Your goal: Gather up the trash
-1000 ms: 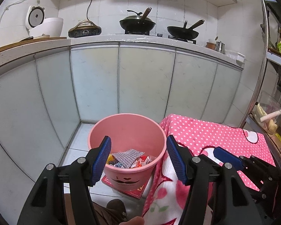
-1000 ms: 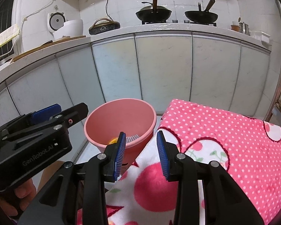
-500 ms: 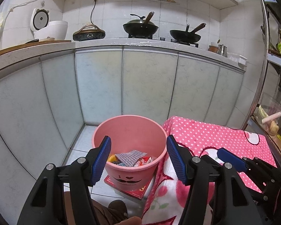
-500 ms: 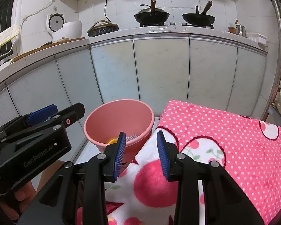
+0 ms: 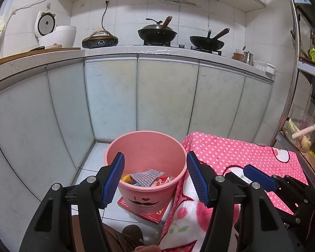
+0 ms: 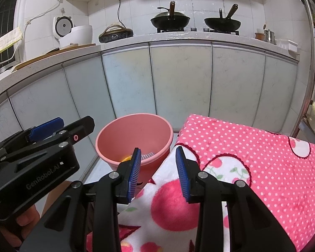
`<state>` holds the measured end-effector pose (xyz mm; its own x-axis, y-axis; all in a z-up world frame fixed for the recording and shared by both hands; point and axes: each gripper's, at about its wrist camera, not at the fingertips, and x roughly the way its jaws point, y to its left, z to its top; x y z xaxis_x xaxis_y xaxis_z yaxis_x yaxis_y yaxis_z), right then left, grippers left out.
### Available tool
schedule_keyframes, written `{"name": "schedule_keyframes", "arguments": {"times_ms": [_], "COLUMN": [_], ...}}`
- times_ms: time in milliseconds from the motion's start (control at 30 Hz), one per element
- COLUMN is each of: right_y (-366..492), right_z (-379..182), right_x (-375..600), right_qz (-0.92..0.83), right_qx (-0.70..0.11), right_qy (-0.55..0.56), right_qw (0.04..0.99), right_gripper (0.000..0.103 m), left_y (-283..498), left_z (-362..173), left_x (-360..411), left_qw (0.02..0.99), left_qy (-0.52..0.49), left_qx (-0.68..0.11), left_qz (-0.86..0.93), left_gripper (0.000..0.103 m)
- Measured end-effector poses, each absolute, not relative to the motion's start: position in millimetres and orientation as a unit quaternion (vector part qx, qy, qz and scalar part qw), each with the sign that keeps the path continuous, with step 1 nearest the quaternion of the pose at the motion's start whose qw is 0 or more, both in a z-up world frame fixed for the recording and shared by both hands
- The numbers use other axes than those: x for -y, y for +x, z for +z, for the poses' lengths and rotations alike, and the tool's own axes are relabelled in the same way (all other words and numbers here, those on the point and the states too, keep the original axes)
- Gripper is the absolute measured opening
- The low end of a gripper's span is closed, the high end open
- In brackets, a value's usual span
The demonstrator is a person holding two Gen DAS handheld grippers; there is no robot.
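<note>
- Kitchen cabinets with pale doors fill the background; a pink bucket (image 5: 146, 168) stands on the tiled floor (image 5: 94, 163) in front of them, just left of a desk draped in a pink polka-dot blanket (image 5: 231, 157).
- Left gripper (image 5: 155, 177): released, jaws wide apart, nothing between the pads. The bucket lies directly ahead of it and below.
- Right gripper (image 6: 158, 174): released, jaws parted more narrowly, holding nothing. It hovers over the near left edge of the blanket; the bucket lies ahead and to its left.
- Judgement: the left gripper is the nearer one to the bucket.
- Left wrist view shows the trash (image 5: 146, 177) already in the bucket: a silvery crumpled wrapper over red and yellow packets.
- Right wrist view shows only a yellow scrap and a wrapper edge, but it covers more blanket; no loose trash is visible there.
</note>
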<state>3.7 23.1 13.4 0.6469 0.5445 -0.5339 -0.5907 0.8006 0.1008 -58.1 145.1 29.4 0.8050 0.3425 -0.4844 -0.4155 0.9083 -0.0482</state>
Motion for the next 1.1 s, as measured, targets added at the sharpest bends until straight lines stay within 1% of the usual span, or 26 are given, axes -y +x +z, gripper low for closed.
{"name": "schedule_keyframes", "arguments": {"times_ms": [1100], "right_y": [5.5], "right_z": [8.2], "right_x": [-22.2], "right_qz": [0.313], "right_qx": [-0.283], "right_qy": [-0.044], "right_qw": [0.906], "right_gripper": [0.035], "left_y": [-55.5], "left_z": [25.4], "left_x": [-146.3], "left_qw": [0.947], "left_qy": [-0.075], "left_qx": [-0.246], "left_qz": [0.190], "left_gripper": [0.060]}}
